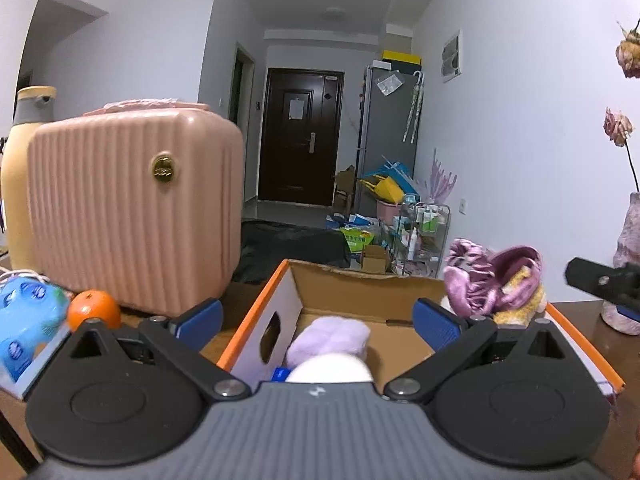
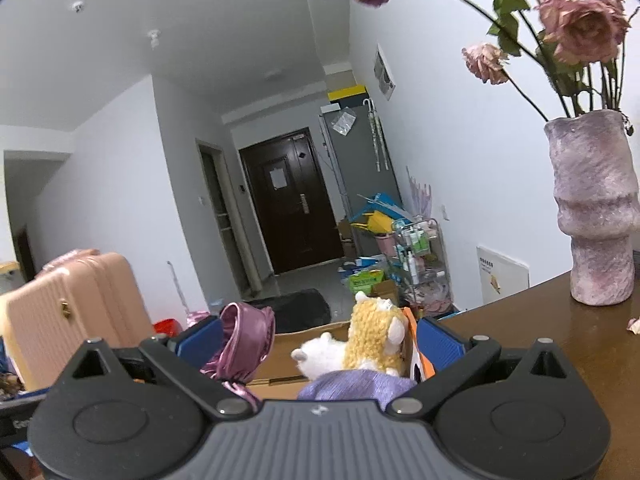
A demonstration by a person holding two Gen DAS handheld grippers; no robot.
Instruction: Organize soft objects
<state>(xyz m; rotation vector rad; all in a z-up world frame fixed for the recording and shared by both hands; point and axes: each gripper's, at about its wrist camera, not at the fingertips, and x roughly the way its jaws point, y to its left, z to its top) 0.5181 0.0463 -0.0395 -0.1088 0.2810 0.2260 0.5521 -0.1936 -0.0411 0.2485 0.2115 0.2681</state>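
Both your tools are spread wide and empty: left tool (image 1: 318, 318), right tool (image 2: 318, 340). The cardboard box (image 1: 352, 280) already holds the lilac plush (image 1: 328, 338), yellow plush (image 2: 372, 336) and purple satin piece (image 2: 244, 340). Looks mostly done; nothing soft visible outside on the counter (image 2: 540, 328).

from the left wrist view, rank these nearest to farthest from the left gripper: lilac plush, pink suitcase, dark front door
1. lilac plush, in the cardboard box right ahead of the open left gripper.
2. pink suitcase, farther back on the left, standing on the table.
3. dark front door, far down the hallway, centre.
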